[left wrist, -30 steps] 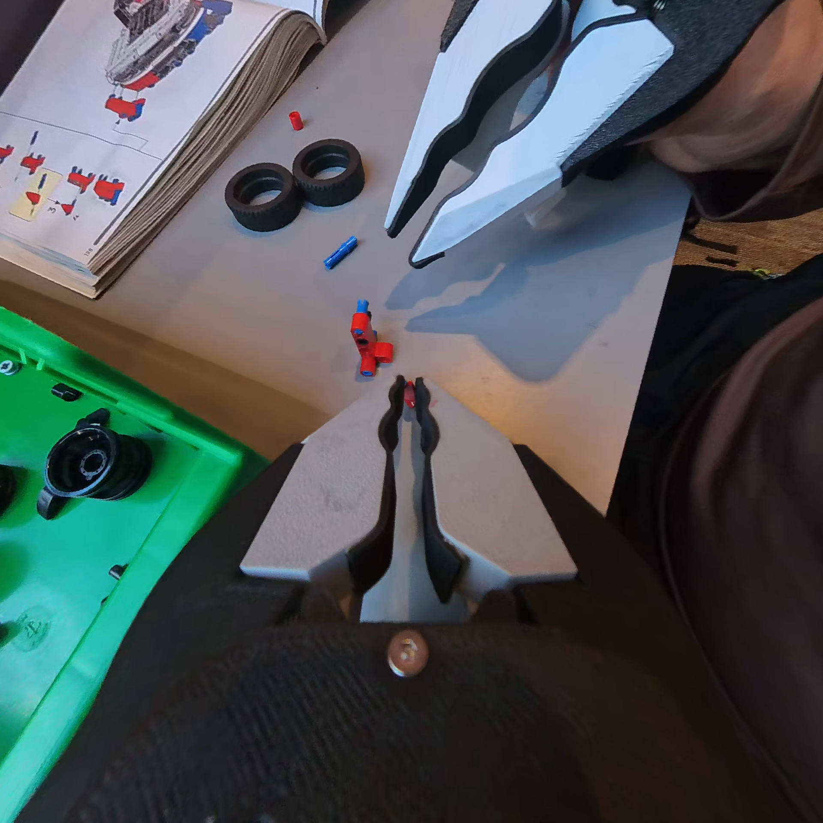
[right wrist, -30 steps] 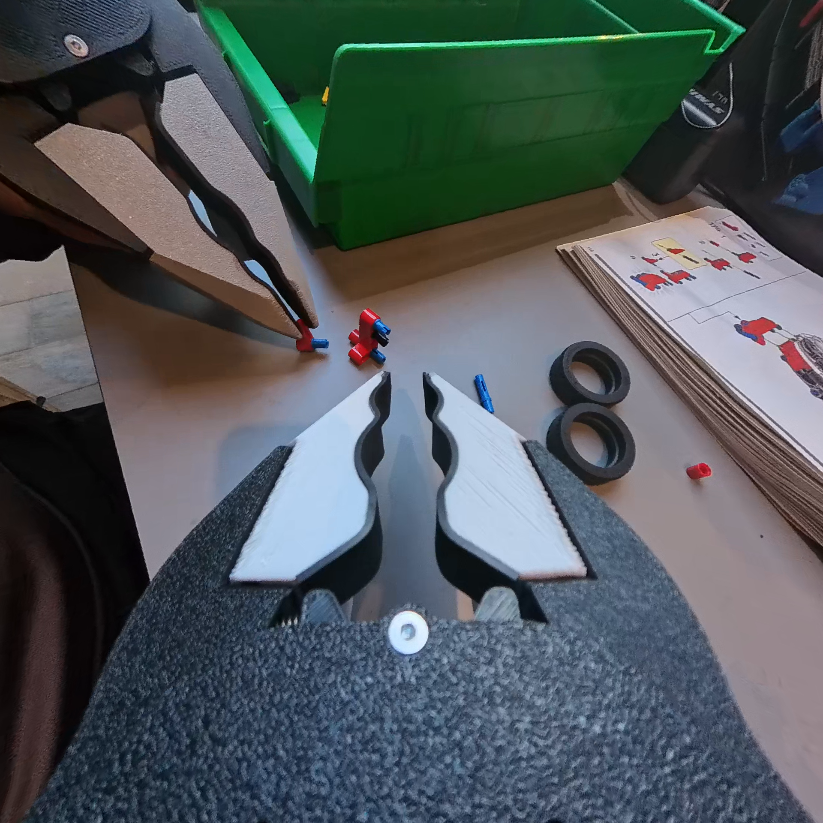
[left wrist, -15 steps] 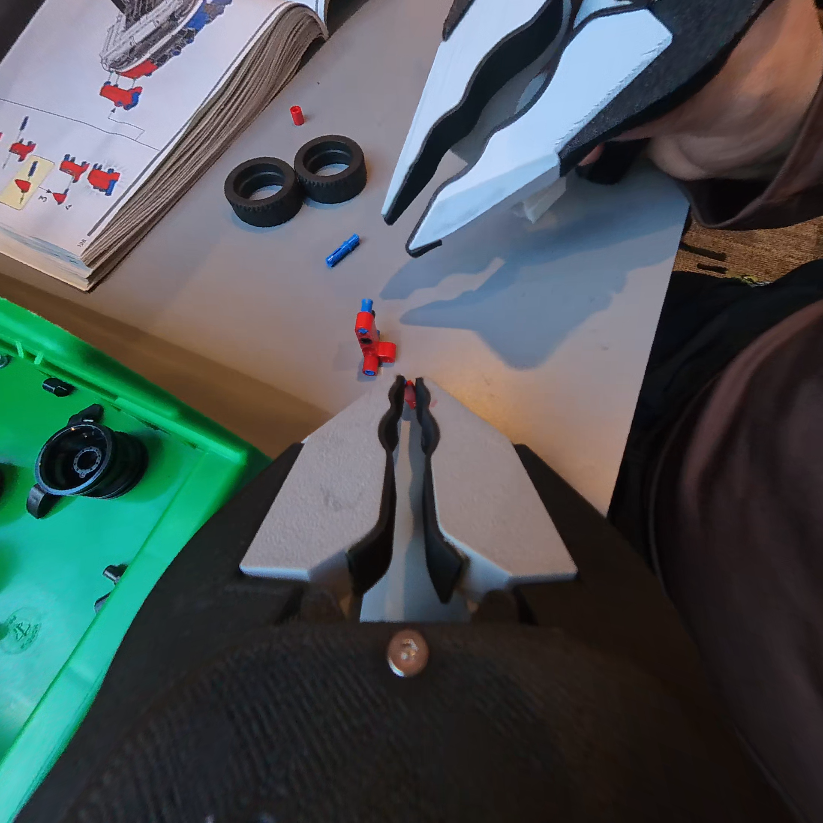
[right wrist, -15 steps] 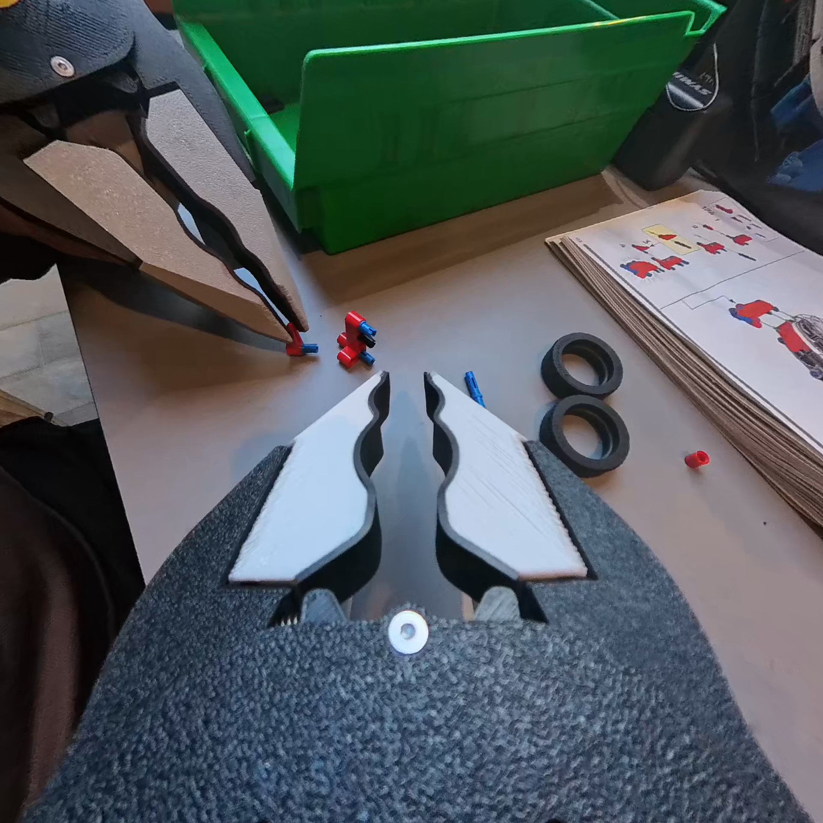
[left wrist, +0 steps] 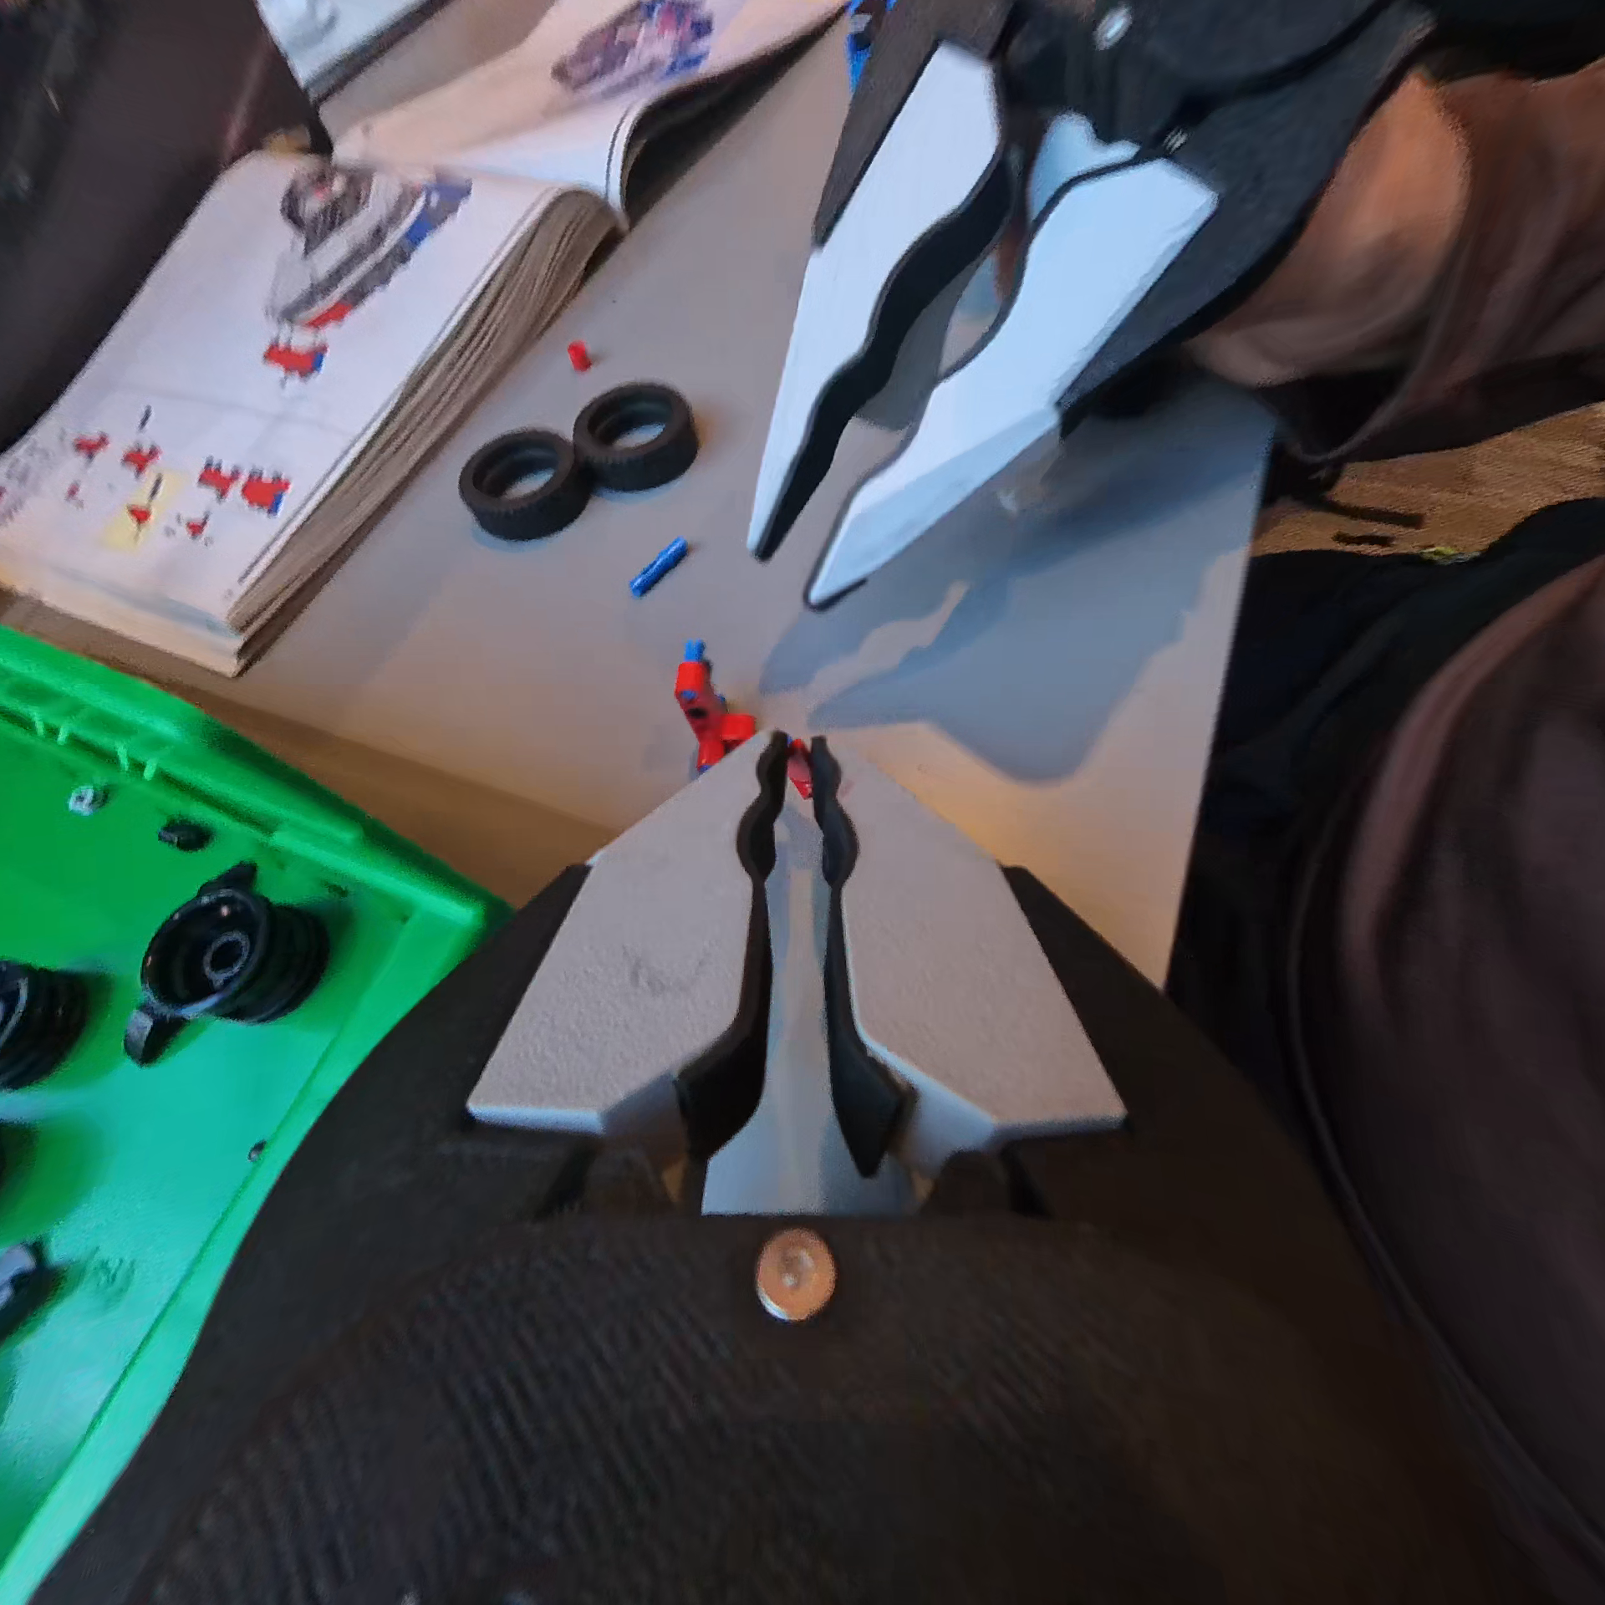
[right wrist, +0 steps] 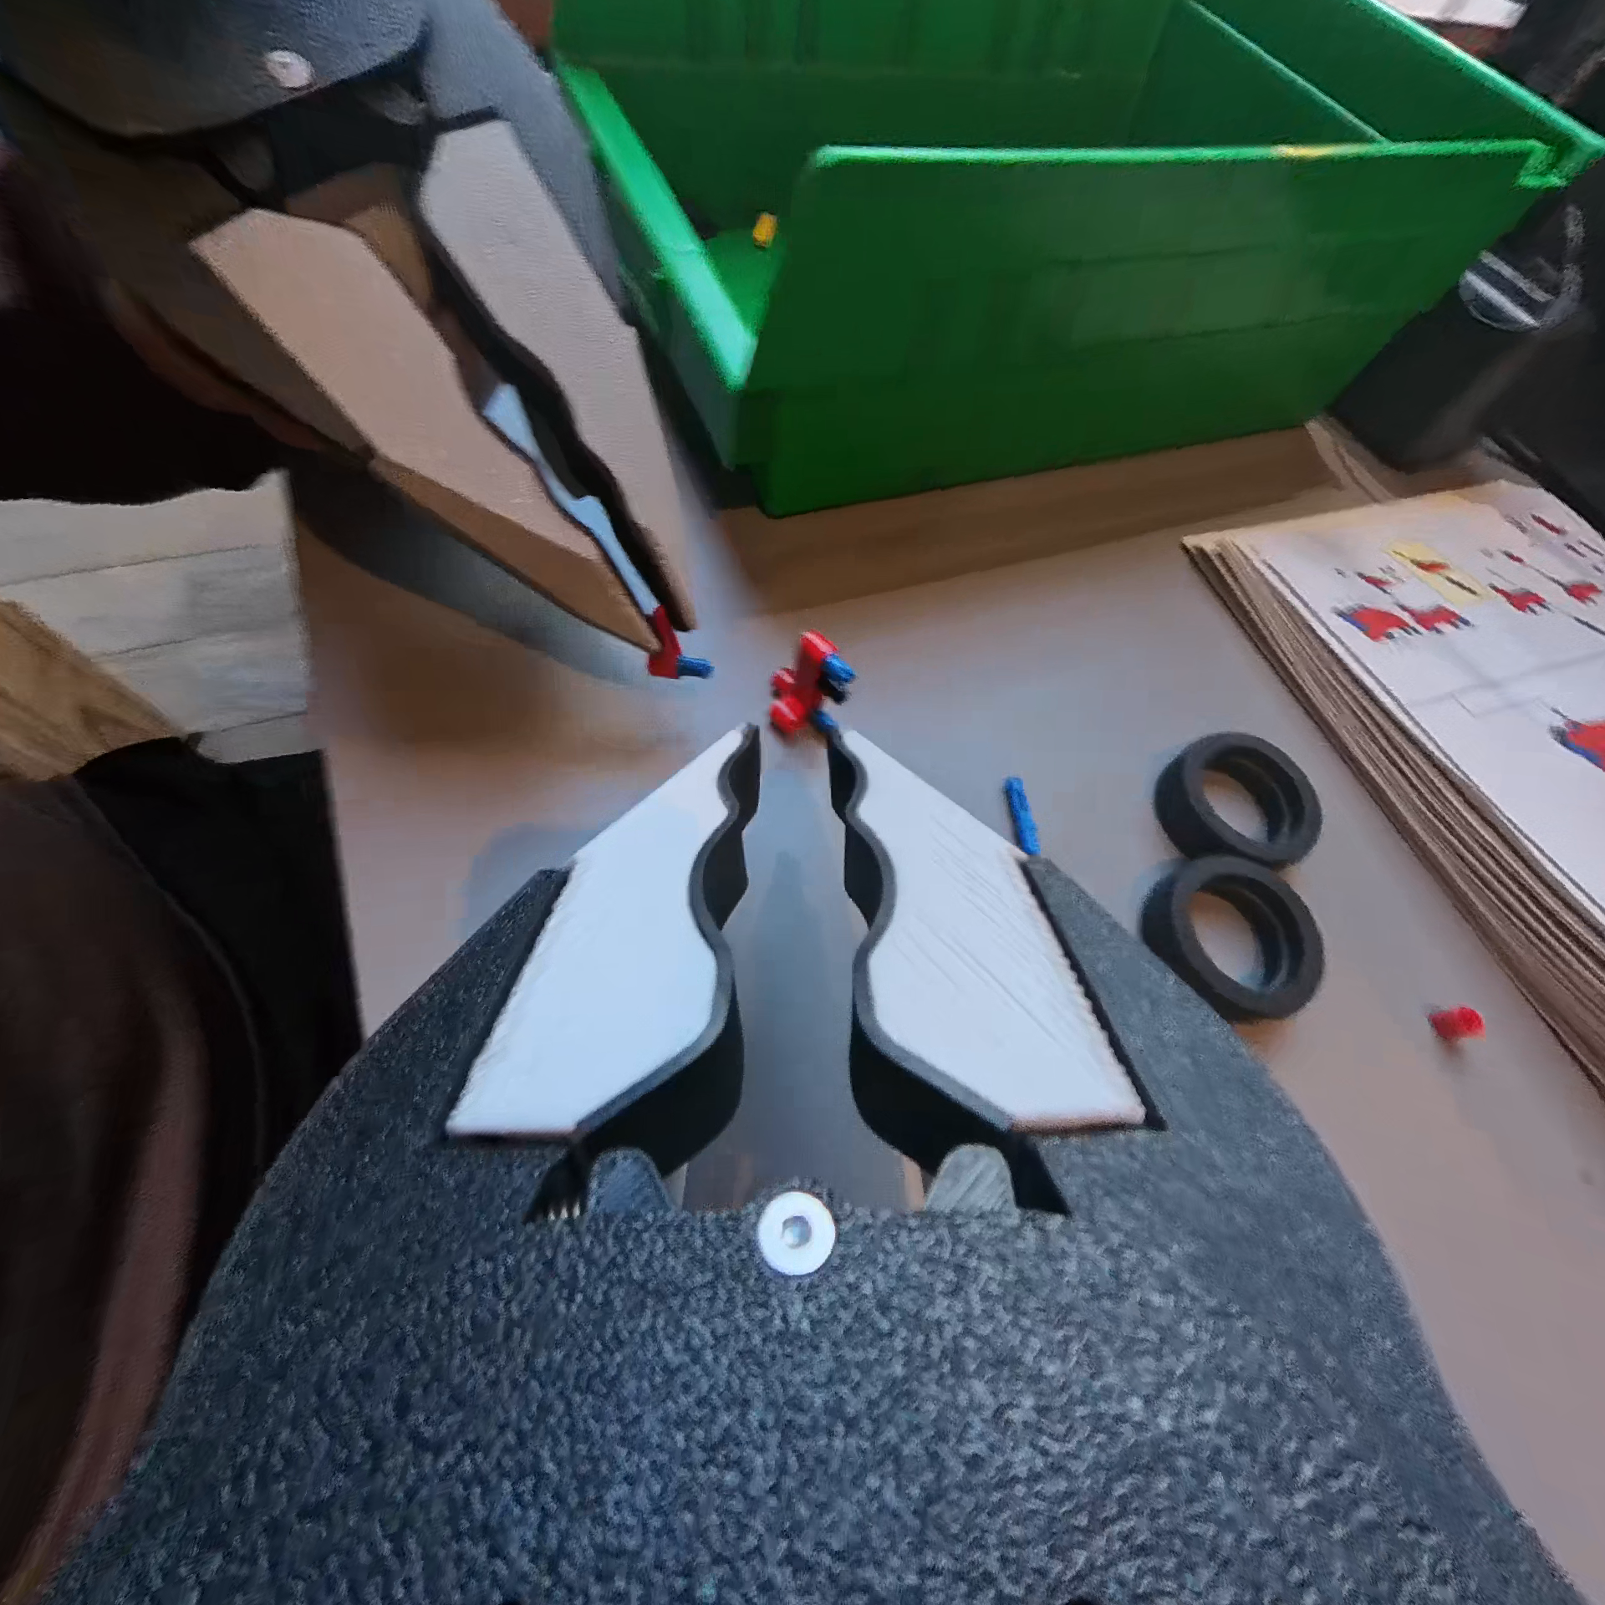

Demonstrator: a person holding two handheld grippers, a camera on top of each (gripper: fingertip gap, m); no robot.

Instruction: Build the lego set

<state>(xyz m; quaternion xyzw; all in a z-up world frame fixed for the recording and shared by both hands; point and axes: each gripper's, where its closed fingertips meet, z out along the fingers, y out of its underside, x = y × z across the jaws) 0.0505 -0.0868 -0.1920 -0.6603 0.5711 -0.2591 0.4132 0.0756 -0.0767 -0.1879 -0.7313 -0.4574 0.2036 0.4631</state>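
Red piece [right wrist: 667, 647] pinched between left gripper's [left wrist: 795, 754] fingers [left wrist: 660, 955].

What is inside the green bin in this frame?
The green bin holds black ribbed wheel parts and small dark bits in the left wrist view. The left gripper covers its near corner; farther compartments are hidden by walls.

No legible writing is found; the open, thick paper instruction booklet [left wrist: 287, 408] is printed with blurred diagrams only.
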